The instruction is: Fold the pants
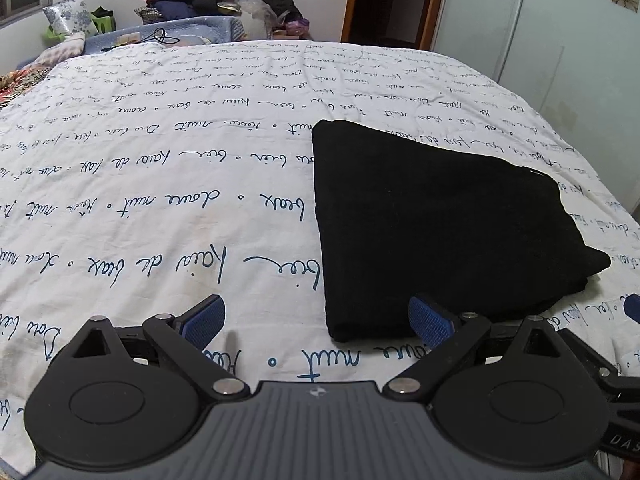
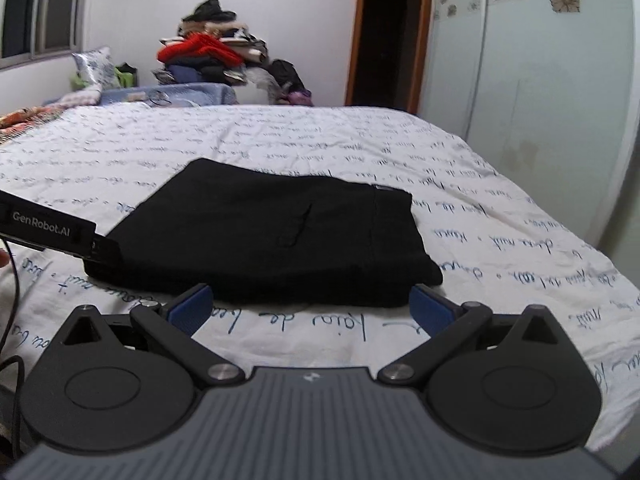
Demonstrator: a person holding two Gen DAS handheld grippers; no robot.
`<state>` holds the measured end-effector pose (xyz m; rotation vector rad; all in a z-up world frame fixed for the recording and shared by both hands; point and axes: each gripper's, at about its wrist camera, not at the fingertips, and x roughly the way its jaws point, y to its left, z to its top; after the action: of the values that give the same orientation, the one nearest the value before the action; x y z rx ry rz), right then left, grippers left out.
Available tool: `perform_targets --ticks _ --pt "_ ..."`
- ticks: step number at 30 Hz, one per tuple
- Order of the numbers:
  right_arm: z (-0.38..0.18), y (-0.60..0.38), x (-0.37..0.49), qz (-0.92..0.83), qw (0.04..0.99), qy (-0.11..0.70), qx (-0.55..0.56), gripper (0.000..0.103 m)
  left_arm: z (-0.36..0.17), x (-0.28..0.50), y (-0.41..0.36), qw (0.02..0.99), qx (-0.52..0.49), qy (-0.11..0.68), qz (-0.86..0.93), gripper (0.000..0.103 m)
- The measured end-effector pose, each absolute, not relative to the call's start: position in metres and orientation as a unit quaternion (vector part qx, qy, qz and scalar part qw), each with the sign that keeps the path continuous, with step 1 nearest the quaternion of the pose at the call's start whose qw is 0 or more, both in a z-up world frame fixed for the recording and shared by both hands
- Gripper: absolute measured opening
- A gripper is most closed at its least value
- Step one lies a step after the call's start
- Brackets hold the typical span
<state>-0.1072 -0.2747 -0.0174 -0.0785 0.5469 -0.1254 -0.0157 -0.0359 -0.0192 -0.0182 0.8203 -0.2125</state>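
Pants: your black pants (image 1: 432, 224) lie folded into a thick, flat bundle on the bed, toward its right half as you look from the left wrist camera.
Pants from the right: on the right wrist camera the same bundle (image 2: 272, 236) sits dead ahead of you, near edge running side to side, with a seam or pocket line showing on top.
Bedsheet: white sheet (image 1: 160, 200) printed with blue handwriting, spread fairly smooth under and around the pants.
Left claw: your left gripper (image 1: 316, 320) has its jaws wide apart, nothing between them but bare sheet and the near-left corner of the bundle.
Left claw contact: the right blue pad (image 1: 430, 320) overlaps the near edge of the pants in the picture; you cannot tell whether it actually touches the cloth. The left pad (image 1: 202, 320) is over plain sheet.
Right claw: your right gripper (image 2: 310, 306) is spread wide too, gripping nothing, its blue pads (image 2: 190, 308) just short of the bundle's near edge.
Other tool in view: on the right wrist camera the left gripper's black body, lettered GenRobot.AI (image 2: 44, 228), comes in from the left edge and ends at the bundle's left corner.
Cable: a dark cable (image 2: 12, 280) hangs at the far left.
Background: a clothes pile (image 2: 212, 52) with a red piece on top stands against the far wall, a dark doorway (image 2: 390, 32) beside it, and a pale wardrobe (image 2: 540, 80) with flower stickers on the right.
Window: at top left, window (image 2: 44, 12), dark panes.
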Motion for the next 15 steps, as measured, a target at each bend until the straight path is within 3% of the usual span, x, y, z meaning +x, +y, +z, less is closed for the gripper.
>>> perform_targets --ticks 15 --pt "-0.021 -0.275 -0.105 -0.060 0.955 0.287 -0.045 0.103 -0.021 -0.020 -0.051 0.912 0.032 0.394 -0.110 0.099"
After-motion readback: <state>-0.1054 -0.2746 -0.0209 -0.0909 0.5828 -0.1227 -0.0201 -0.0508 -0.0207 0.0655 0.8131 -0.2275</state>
